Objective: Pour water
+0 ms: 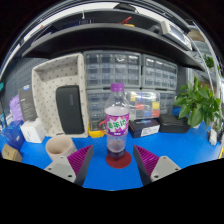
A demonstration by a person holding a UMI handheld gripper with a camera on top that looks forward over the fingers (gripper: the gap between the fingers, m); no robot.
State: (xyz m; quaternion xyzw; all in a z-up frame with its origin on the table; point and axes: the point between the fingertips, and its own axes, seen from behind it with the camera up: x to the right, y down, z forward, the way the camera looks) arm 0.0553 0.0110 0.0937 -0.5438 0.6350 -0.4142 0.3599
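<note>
Tool [113, 160] fingers apart, bottle [117, 124] standing between.

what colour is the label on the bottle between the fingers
Purple, with some green, on the bottle; it shows in the gripper view, standing between the gripper's open fingers.

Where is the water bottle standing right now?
In the gripper view, the water bottle stands upright on the blue table, centred just ahead of the open tongs, with a paper cup to its left.

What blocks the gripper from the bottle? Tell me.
Nothing visible does. The bottle stands upright on the blue table just ahead of the gripper, in line with the gap between its open fingers. The paper cup sits off to one side, clear of that path.
</note>
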